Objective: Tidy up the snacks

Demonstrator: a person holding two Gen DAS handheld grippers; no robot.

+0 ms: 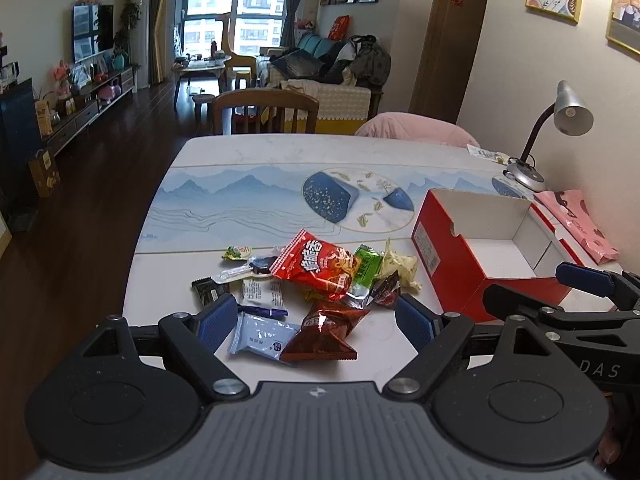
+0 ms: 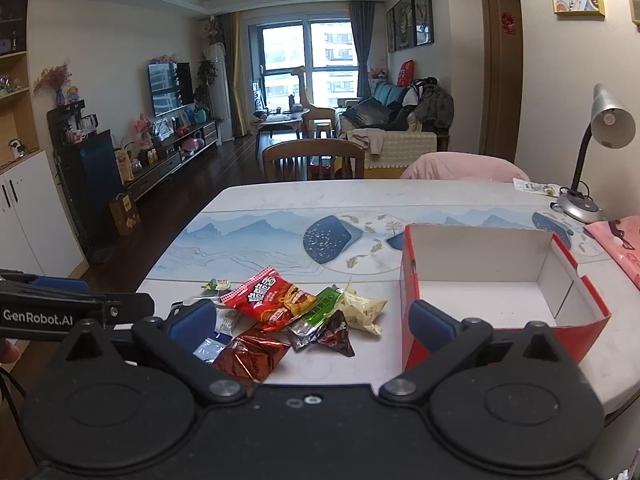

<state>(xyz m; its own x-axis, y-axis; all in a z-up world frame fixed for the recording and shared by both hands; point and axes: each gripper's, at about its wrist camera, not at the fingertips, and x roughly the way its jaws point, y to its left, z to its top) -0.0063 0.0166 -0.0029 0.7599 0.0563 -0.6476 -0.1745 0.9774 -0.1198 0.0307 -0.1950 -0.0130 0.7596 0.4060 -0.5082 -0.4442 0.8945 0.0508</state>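
Observation:
A heap of snack packets lies near the table's front edge: a big red bag, a dark red foil packet, a green packet, a pale yellow packet and a light blue pack. An open red box with a bare white inside stands to their right. My left gripper hovers open over the near packets. My right gripper is open too, holding nothing, between heap and box.
A desk lamp and a pink bag sit at the table's right side. A wooden chair and a pink-covered chair stand behind the far edge. The patterned table mat lies beyond the heap.

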